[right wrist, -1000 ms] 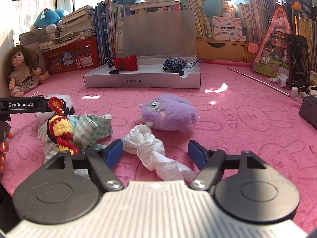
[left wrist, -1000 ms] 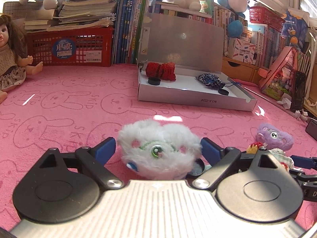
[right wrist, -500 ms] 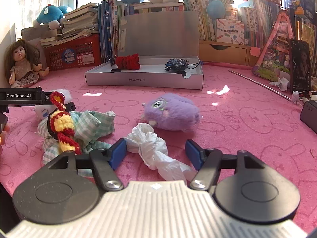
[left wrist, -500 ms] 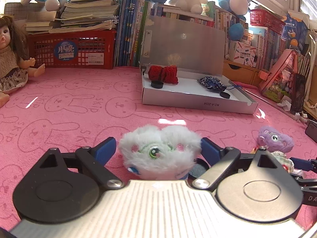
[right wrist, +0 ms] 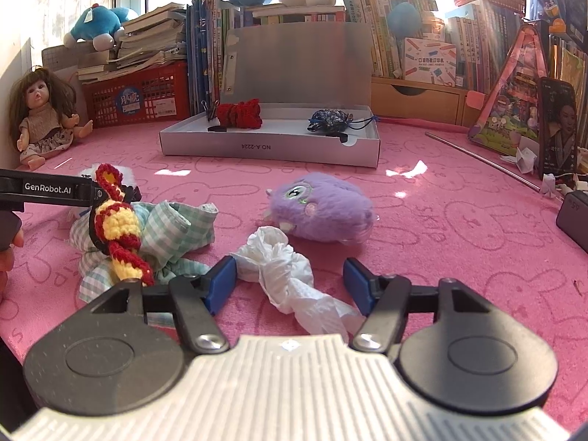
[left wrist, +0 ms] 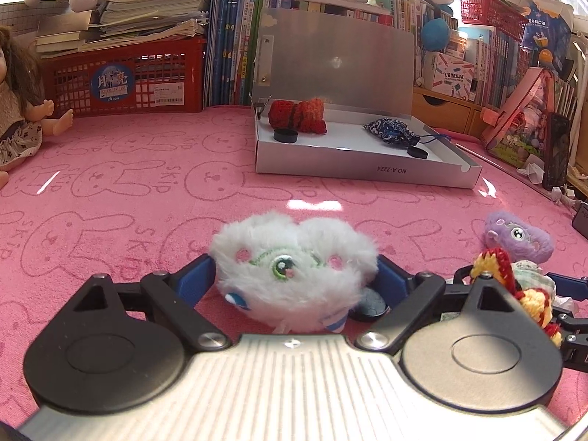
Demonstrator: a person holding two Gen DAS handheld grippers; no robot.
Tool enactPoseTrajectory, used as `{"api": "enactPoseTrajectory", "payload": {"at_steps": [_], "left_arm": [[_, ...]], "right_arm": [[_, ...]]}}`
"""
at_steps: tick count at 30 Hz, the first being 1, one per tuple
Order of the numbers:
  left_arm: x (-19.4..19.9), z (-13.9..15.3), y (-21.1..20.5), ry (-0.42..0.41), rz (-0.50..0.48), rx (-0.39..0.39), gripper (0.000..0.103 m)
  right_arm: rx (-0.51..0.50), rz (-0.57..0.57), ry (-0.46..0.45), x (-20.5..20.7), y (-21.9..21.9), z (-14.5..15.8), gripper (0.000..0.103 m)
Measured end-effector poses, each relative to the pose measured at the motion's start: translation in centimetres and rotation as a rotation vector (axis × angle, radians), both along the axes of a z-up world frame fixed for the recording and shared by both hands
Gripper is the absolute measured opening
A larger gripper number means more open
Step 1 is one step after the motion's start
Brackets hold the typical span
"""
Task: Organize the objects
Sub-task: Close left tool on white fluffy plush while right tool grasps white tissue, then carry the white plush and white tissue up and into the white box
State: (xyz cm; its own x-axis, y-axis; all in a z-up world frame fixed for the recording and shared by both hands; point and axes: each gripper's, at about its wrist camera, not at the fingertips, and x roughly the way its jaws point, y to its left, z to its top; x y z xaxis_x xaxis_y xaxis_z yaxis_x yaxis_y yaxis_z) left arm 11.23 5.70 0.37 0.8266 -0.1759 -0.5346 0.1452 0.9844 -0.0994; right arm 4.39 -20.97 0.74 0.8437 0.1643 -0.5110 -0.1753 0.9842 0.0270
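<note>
- White fluffy plush (left wrist: 294,272): seated between the blue pads of the left gripper (left wrist: 296,281), both pads pressed into its fur; grasped.
- Black round disc (left wrist: 369,307): on the pink mat (left wrist: 147,191), beside the plush at the gripper's right pad.
- Crumpled white tissue (right wrist: 290,275): on the mat between the spread fingers of the right gripper (right wrist: 290,284); the pads stand clear of it; released.
- Purple plush (right wrist: 323,211): just ahead of the tissue.
- Checked cloth (right wrist: 176,228) with red-yellow crochet piece (right wrist: 117,228): ahead-left of the right gripper.
- Open silver box (right wrist: 270,149): farther ahead.
</note>
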Motion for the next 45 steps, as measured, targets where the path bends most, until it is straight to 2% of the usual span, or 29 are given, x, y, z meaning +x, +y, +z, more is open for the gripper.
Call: {"api": "enactPoseTrajectory", "payload": {"at_steps": [9, 12, 15, 17, 20, 32, 45], "left_arm": [[-0.4, 0.0, 0.0, 0.002, 0.007, -0.014, 0.084], [-0.6, 0.1, -0.1, -0.002, 0.009, -0.012, 0.082], [-0.8, 0.3, 0.1, -0.011, 0.022, -0.013, 0.081], [-0.9, 0.6, 0.2, -0.019, 0.029, -0.01, 0.081], [-1.0, 1.1, 0.4, -0.031, 0.037, -0.014, 0.08], [-0.2, 4.6, 0.3, -0.074, 0.033, 0.015, 0.08], [3.7, 9.1, -0.8, -0.13, -0.048, -0.007, 0.08]], "right_arm": [[-0.001, 0.001, 0.001, 0.0, 0.1, 0.0, 0.067], [-0.003, 0.006, 0.003, -0.1, 0.2, 0.1, 0.062], [0.002, 0.011, 0.008, -0.3, 0.4, 0.3, 0.055], [0.006, 0.023, 0.026, -0.3, 0.4, 0.5, 0.043], [0.016, 0.033, 0.049, 0.0, 0.4, 1.1, 0.034], [0.045, 0.033, -0.006, 1.5, -0.6, 5.8, 0.032], [0.081, 0.033, -0.073, 6.6, -1.9, 11.0, 0.032]]}}
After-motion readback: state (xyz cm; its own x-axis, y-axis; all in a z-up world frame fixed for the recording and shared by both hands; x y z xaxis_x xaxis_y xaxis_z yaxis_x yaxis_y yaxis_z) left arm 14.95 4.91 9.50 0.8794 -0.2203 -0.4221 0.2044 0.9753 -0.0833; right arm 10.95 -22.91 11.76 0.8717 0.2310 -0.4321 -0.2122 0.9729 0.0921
